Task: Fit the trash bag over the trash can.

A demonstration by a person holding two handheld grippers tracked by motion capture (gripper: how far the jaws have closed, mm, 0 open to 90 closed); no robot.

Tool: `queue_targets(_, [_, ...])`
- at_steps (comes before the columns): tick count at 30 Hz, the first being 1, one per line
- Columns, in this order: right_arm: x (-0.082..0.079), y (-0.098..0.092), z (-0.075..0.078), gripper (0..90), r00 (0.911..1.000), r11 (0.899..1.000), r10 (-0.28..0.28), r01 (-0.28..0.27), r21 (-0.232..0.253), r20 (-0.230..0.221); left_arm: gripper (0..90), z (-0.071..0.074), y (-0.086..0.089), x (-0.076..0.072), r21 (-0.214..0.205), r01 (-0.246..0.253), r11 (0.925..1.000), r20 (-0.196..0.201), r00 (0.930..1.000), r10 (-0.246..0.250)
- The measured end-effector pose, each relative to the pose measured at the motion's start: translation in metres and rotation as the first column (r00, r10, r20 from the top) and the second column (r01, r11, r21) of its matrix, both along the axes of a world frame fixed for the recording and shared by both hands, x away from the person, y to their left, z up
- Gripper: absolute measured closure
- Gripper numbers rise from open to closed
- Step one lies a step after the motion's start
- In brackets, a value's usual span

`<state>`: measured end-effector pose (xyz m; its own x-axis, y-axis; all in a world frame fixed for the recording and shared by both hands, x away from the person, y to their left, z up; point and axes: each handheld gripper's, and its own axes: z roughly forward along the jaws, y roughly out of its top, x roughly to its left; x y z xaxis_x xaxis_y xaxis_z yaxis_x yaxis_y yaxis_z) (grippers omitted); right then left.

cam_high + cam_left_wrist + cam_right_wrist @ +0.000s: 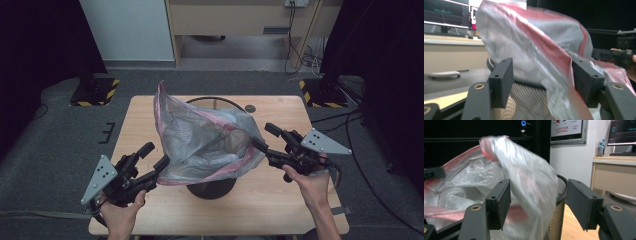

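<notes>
Plastic bag (207, 142): grey, translucent, with a red-pink rim; it was draped over and partly inside the bin, between the two grippers, one corner standing up at the far left.
Mesh bin (212, 186): black, round, on the wooden table (260, 200); its wire wall showed just past both pairs of jaws.
Bag contents: could not be told; the film was crumpled and blurred.
Left gripper (161, 163): jaws stood wide apart, with the bag's rim lying against the inner face of one jaw in the left gripper view; whether it was pinched could not be told.
Right gripper (256, 144): jaws wide apart, bag film hanging in the gap, the bin rim just behind it.
</notes>
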<state>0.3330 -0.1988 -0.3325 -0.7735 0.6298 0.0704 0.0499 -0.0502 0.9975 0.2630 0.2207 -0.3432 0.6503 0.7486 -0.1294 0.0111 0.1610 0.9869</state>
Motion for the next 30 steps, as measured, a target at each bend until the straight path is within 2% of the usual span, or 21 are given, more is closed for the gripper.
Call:
queue_targets(4, [0.002, 0.008, 0.009, 36.3, 0.9997, 1.000, 0.012, -0.011, -0.011, 0.022, 34.3, 0.014, -0.001, 0.011, -0.009, -0.026, 0.9996, -0.013, 0.9996, 0.026])
queue_targets(7, [0.005, 0.017, 0.013, 36.7, 0.9993, 0.999, 0.023, -0.021, -0.044, 0.031, 33.8, 0.019, -0.004, 0.021, 0.000, -0.010, 0.9999, -0.051, 0.9987, 0.010])
queue_targets(8, [0.007, 0.021, 0.013, 37.8, 0.9991, 0.998, 0.026, -0.024, -0.061, 0.034, 34.8, 0.019, -0.004, 0.021, 0.000, -0.010, 0.9999, -0.051, 0.9987, 0.010])
queue_targets(9, [0.008, 0.024, 0.014, 41.0, 0.9989, 0.996, 0.028, -0.025, -0.080, 0.039, 37.3, 0.019, -0.006, 0.026, 0.017, -0.004, 0.9998, -0.081, 0.9967, 0.005])
queue_targets(12, [0.012, 0.030, 0.013, 61.1, 0.9987, 0.994, 0.012, -0.007, -0.110, 0.049, 50.9, 0.014, -0.009, 0.033, 0.031, 0.022, 0.9993, -0.139, 0.9901, -0.017])
queue_targets(15, [0.012, 0.030, 0.012, 80.5, 0.9986, 0.996, -0.016, 0.020, -0.087, 0.050, 69.1, 0.008, -0.008, 0.036, 0.039, 0.037, 0.9985, -0.165, 0.9858, -0.030])
queue_targets(17, [0.011, 0.026, 0.011, 86.9, 0.9990, 0.998, -0.027, 0.029, -0.058, 0.036, 81.9, 0.005, -0.005, 0.035, 0.055, 0.027, 0.9981, -0.168, 0.9857, -0.018])
queue_targets(18, [0.011, 0.026, 0.011, 86.9, 0.9990, 0.998, -0.027, 0.029, -0.058, 0.036, 86.1, 0.005, -0.005, 0.035, 0.055, 0.027, 0.9981, -0.168, 0.9857, -0.018])
queue_targets(19, [0.011, 0.021, 0.010, 89.0, 0.9990, 0.998, -0.042, 0.043, -0.051, 0.011, 88.2, 0.002, 0.000, 0.034, 0.071, 0.000, 0.9975, -0.175, 0.9845, 0.012])
queue_targets(21, [0.012, 0.015, 0.007, 89.3, 0.9981, 0.997, -0.061, 0.060, -0.044, -0.011, 89.4, -0.002, 0.005, 0.032, 0.069, -0.023, 0.9973, -0.179, 0.9832, 0.036])
queue_targets(23, [0.012, 0.010, 0.001, 89.4, 0.9970, 0.997, -0.072, 0.071, -0.032, -0.027, 89.7, -0.007, 0.009, 0.030, 0.079, -0.044, 0.9959, -0.199, 0.9782, 0.059])
queue_targets(28, [0.018, 0.002, -0.013, 89.5, 0.9880, 0.991, -0.128, 0.124, -0.060, -0.085, 89.9, -0.020, 0.010, 0.033, 0.118, -0.059, 0.9912, -0.220, 0.9719, 0.084])
queue_targets(30, [0.022, 0.001, -0.019, 89.5, 0.9850, 0.988, -0.145, 0.139, -0.063, -0.094, 89.9, -0.024, 0.009, 0.038, 0.125, -0.059, 0.9903, -0.228, 0.9698, 0.087])
